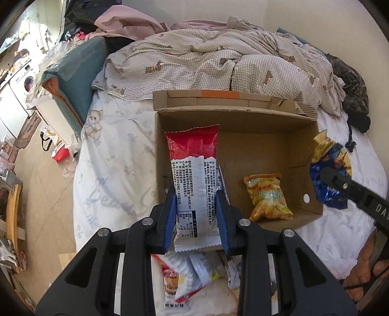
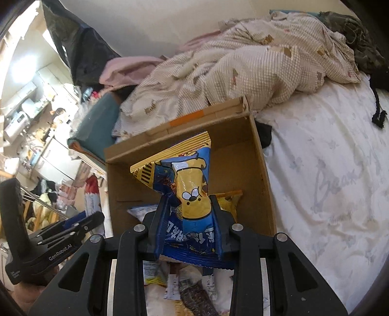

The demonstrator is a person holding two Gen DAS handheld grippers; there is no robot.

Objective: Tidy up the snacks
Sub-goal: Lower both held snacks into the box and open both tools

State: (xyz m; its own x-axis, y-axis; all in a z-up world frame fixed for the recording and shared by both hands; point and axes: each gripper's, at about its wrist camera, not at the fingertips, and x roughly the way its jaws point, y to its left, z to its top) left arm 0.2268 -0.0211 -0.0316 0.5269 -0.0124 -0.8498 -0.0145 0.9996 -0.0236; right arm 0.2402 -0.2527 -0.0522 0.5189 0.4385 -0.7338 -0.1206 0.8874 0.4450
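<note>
Snack packets, light, crinkly, slippery: my left gripper (image 1: 197,206) pinches the red-white packet (image 1: 194,179) mid-body, my right gripper (image 2: 189,218) pinches the blue-yellow bag (image 2: 187,184), both over the cardboard box (image 1: 267,150) at 12 o'clock.

- Bed (image 1: 116,165): white sheet printed with pale bears and script, filling the centre of both views.
- Quilt (image 1: 218,60): beige check with bear motifs, crumpled, at 12 o'clock on the bed.
- Dark garment (image 1: 350,85): mottled, with a black cord, at 2 o'clock on the sheet.
- Pink cloth (image 1: 126,21): heaped at 11 o'clock behind the quilt.
- Teal cushion (image 1: 73,73): at 10 o'clock, at the bed's edge.
- Wall (image 1: 194,12): plain cream, at 12 o'clock.
- Floor (image 1: 41,194): light tile, cluttered, at 9 o'clock.
- Washing machine (image 1: 25,77): white, at 10 o'clock, brightly lit.
</note>
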